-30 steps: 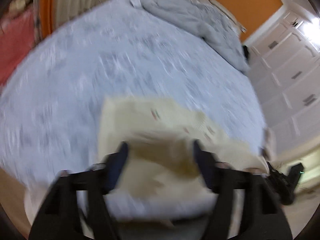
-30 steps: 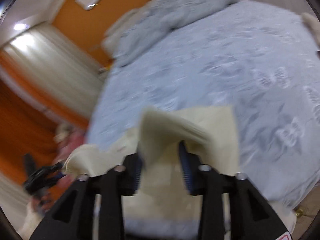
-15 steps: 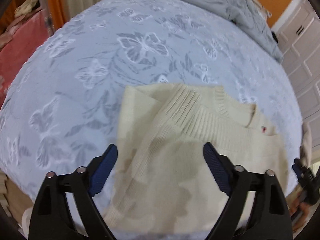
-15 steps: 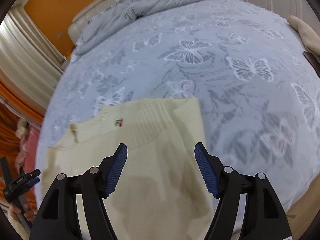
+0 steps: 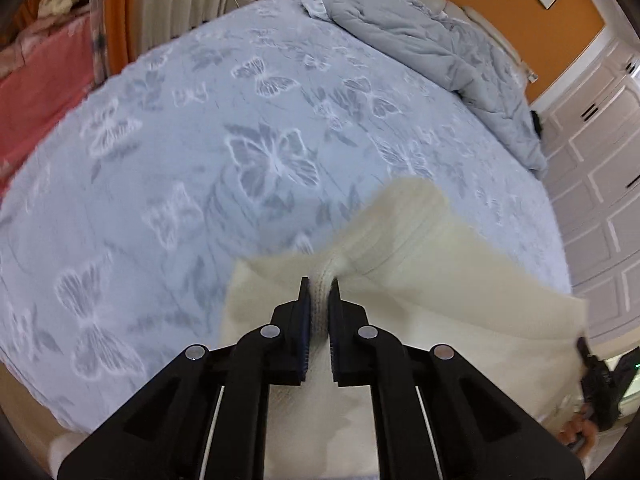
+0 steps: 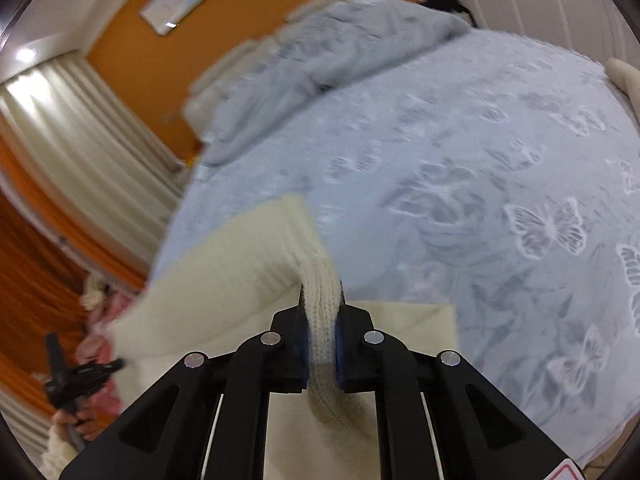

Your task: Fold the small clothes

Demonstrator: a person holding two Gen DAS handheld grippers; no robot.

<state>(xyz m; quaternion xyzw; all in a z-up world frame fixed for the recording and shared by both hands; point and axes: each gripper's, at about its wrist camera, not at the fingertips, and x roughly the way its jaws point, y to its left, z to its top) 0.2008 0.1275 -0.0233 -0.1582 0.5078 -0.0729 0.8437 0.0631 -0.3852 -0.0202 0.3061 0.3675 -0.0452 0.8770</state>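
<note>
A cream knitted sweater (image 5: 420, 240) lies at the near edge of a pale blue bed (image 5: 160, 160) with a butterfly pattern. My left gripper (image 5: 319, 292) is shut on a bunched ribbed edge of it, and the cloth rises in a fold to the right. In the right wrist view the same sweater (image 6: 224, 280) lifts off to the left. The jaws of my right gripper (image 6: 321, 300) are closing, with a thick ribbed band of the knit between them and the pads pressing on it. The lower part of the sweater is hidden under both grippers.
A crumpled grey duvet (image 5: 432, 40) lies at the head of the bed. White wardrobe doors (image 5: 600, 160) stand to the right, a pink cloth (image 5: 40, 92) and curtains (image 6: 80, 140) to the left. A person's hand (image 6: 76, 420) shows at the left edge.
Half a second ago both grippers stood open over the flat sweater. Now each has shut on a ribbed edge, and the cloth is bunched and raised between them.
</note>
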